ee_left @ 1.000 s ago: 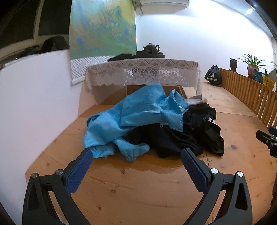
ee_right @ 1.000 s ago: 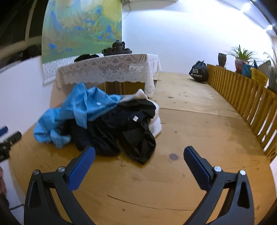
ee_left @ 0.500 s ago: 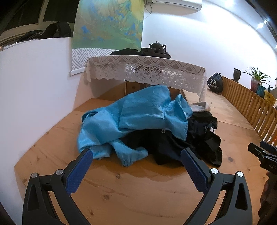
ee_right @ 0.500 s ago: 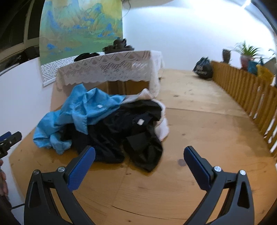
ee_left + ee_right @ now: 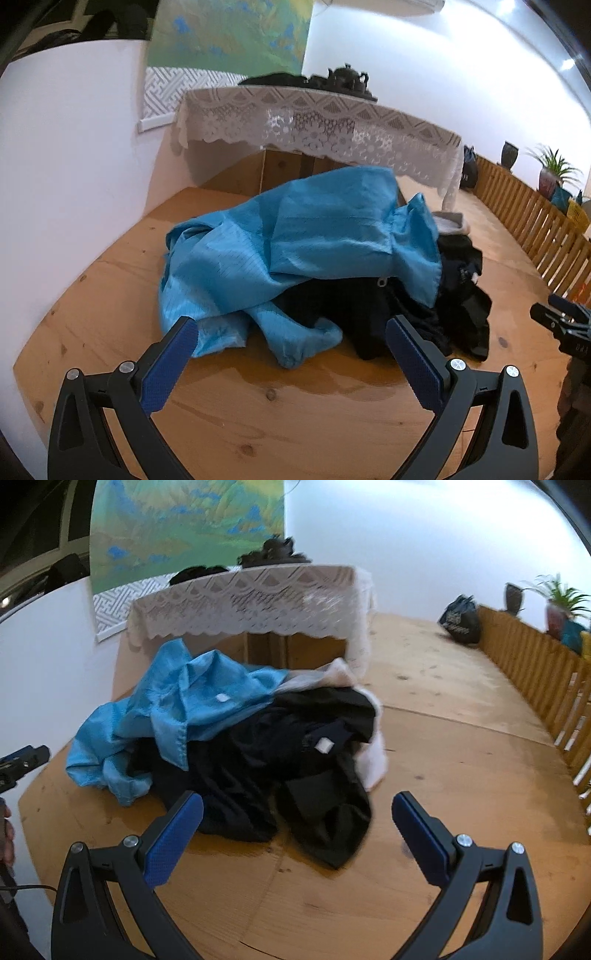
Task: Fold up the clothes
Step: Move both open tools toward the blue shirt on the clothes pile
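Observation:
A heap of clothes lies on the wooden floor. A shiny blue garment [image 5: 314,236] [image 5: 184,705] drapes over the top and left of the heap. Black garments [image 5: 373,310] [image 5: 280,760] lie under and right of it, and a white piece [image 5: 373,760] peeks out at the far side. My left gripper [image 5: 291,343] is open just in front of the blue garment's hanging sleeve, holding nothing. My right gripper [image 5: 299,819] is open over the near edge of the black clothes, holding nothing. Each gripper shows at the edge of the other's view.
A low table with a lace cloth [image 5: 317,122] [image 5: 255,602] stands behind the heap, with a teapot on it. A white wall [image 5: 74,166] runs along the left. A wooden fence [image 5: 535,229] [image 5: 535,668] lines the right, with pot plants and a dark bag [image 5: 460,620].
Both grippers have moved closer to the clothes heap, which fills more of each view. Both stayed open. The clothes have not moved.

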Demonstrator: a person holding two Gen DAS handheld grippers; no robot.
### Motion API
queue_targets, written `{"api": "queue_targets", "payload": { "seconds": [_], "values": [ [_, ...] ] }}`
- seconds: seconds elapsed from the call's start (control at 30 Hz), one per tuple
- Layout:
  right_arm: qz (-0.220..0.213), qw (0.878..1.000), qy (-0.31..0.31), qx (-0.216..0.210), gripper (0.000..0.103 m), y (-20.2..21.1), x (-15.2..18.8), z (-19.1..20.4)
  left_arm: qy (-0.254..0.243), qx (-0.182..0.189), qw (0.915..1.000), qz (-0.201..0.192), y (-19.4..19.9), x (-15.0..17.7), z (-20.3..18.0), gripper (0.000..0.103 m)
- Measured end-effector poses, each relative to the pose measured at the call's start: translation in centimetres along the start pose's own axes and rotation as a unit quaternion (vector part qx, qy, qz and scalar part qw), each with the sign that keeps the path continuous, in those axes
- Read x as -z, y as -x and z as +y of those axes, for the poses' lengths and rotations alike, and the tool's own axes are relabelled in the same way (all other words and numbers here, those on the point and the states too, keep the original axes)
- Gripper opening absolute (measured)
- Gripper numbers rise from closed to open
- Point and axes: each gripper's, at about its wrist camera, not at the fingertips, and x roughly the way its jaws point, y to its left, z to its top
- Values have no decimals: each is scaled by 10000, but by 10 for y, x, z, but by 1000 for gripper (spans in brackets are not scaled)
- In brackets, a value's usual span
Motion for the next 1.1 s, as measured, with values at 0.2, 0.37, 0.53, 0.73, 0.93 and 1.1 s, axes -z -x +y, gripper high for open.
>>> {"api": "queue_targets", "payload": {
  "seconds": [0.2, 0.37, 0.53, 0.73, 0.93, 1.1],
  "values": [
    [177, 9997, 72, 180, 103, -27, -11, -6, -458, -72, 9989, 105, -21, -12, -9, 102],
    [392, 9987, -80, 323, 103, -48, -15, -27, -944, -74, 9955, 30, -29, -12, -27, 102],
    [734, 9962, -460, 39, 103, -64, -7, -49, -1178, -166, 9929, -7, -43, -10, -38, 102],
    [879, 9957, -100, 281, 103, -83, -2, -36, -1251, -154, 9920, 70, -50, -2, -40, 102],
    [916, 9954, 0, 278, 103, -92, -5, -30, -1292, -301, 9911, 128, -57, -1, -34, 102],
    [956, 9945, 161, 400, 103, -100, -6, -26, -1263, -295, 9915, 131, -58, 0, -32, 103]
  ]
}}
